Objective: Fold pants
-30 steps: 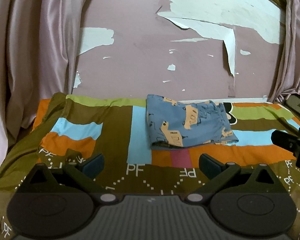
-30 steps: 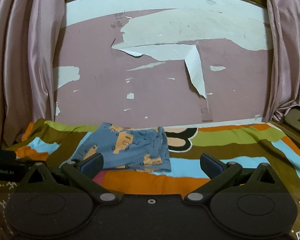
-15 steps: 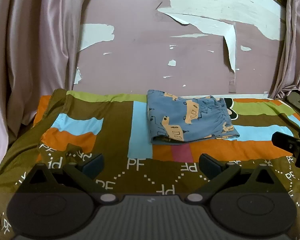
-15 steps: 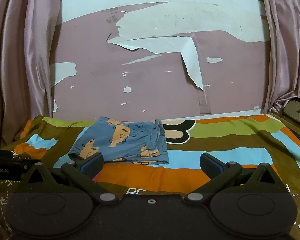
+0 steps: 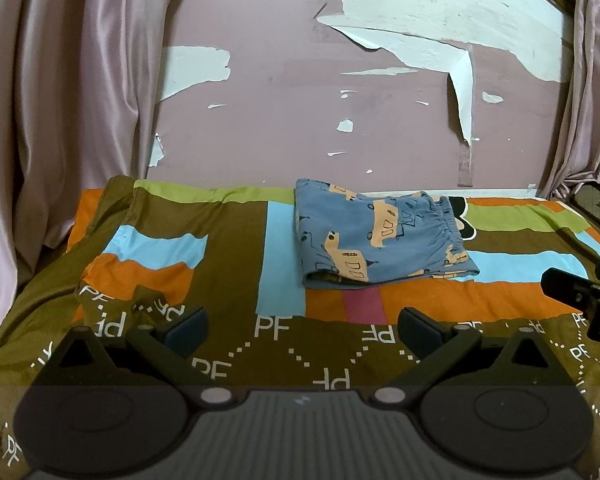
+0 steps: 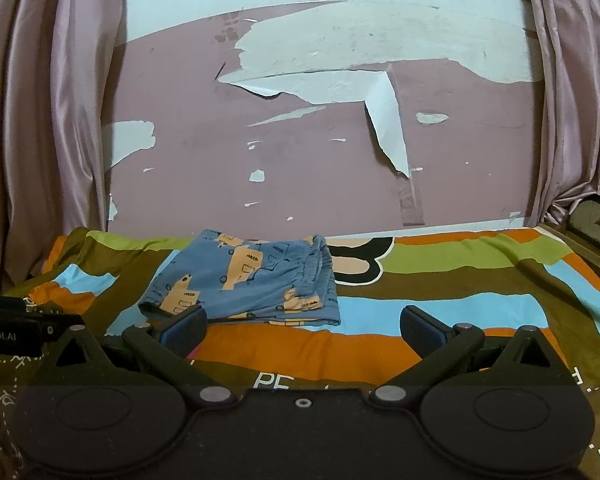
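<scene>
Well beyond both fingers [image 5: 184,330], pants [image 5: 380,236].

pants [image 5: 380,236]: soft cloth | curtain [image 5: 60,100]: satiny | wall [image 5: 300,120]: peeling paint

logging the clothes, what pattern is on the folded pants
Blue pants with tan vehicle prints; left wrist view.

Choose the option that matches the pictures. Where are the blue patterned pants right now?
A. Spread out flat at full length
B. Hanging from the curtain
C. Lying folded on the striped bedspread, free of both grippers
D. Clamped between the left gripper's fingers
C: the pants lie as a folded bundle on the bedspread, while the left gripper and right gripper are open and empty.
</scene>
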Demonstrator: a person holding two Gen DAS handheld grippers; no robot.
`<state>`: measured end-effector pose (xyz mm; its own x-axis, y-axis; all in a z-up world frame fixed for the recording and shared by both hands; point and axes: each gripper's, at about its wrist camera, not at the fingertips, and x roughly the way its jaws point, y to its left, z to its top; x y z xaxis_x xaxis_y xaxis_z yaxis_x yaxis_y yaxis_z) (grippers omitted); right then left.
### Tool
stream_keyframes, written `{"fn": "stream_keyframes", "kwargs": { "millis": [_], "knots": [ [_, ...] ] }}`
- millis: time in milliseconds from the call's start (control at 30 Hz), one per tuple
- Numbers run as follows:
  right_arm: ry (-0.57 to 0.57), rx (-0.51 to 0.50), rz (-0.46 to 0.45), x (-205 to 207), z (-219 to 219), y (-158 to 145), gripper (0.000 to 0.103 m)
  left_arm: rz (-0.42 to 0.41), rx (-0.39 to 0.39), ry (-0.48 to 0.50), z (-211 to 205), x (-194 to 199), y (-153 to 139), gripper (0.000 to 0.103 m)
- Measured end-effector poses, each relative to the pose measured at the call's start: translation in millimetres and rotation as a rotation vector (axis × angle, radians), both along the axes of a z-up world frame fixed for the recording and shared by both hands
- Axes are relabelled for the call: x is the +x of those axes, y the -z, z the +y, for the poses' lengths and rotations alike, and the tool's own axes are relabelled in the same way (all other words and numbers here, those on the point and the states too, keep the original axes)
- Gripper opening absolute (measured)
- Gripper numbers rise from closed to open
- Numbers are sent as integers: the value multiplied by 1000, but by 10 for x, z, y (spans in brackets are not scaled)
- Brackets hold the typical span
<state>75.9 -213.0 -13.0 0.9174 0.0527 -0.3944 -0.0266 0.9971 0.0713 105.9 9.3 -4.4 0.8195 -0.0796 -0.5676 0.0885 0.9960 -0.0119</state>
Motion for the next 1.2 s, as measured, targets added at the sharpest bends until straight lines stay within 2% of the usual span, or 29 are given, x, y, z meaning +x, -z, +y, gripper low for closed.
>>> {"fn": "stream_keyframes", "kwargs": {
  "millis": [1200],
  "knots": [
    [-3,0,9,4,6,23,102,5,-8,-4,7,0,0,103]
  ]
}}
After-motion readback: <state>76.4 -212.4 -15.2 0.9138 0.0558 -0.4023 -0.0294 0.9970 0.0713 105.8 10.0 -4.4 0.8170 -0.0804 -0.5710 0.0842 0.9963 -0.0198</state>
